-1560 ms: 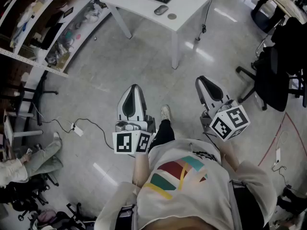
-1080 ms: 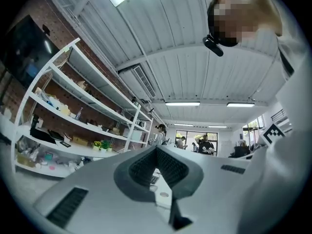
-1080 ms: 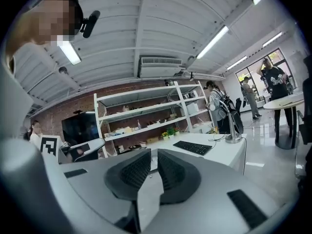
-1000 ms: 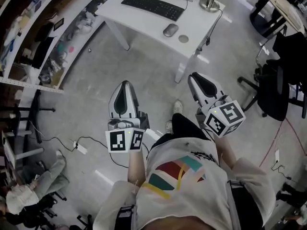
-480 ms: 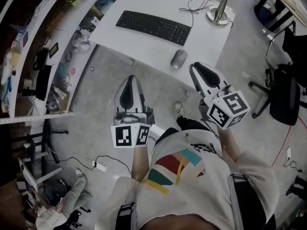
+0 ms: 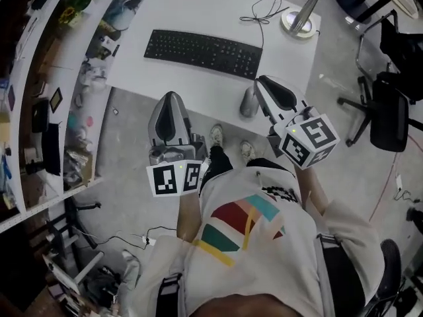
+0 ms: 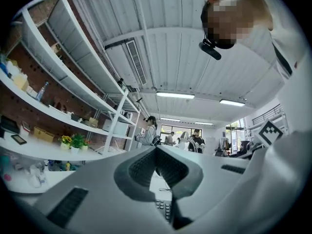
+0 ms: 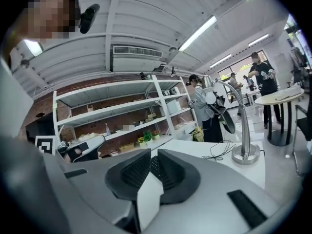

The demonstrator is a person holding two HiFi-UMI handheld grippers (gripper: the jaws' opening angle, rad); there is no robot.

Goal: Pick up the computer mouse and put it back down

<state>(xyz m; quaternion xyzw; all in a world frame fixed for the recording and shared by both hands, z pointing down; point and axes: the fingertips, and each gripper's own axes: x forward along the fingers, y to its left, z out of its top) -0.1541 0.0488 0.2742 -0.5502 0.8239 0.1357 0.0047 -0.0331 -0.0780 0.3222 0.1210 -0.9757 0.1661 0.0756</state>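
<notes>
Mouse (image 6: 248, 103): on white table (image 6: 165, 12), by its near edge, 5 o'clock of keyboard (image 6: 203, 53).
Right gripper (image 6: 262, 83): just beside mouse, 2 o'clock; jaws clenched, nothing between.
Left gripper (image 6: 170, 96): 8 o'clock of mouse, over floor; clenched, empty.
Lamp base (image 6: 297, 24): 1 o'clock, well apart.

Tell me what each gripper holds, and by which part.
Nothing. The left gripper and right gripper are shut and empty; the mouse lies on the desk.

Keyboard (image 6: 201, 53) lies mid-desk (image 6: 192, 8), lamp (image 6: 297, 24) behind it on the right, mouse (image 6: 248, 103) at the near edge, just beside the right gripper (image 6: 262, 82); left gripper (image 6: 170, 98) sits short of the desk.
</notes>
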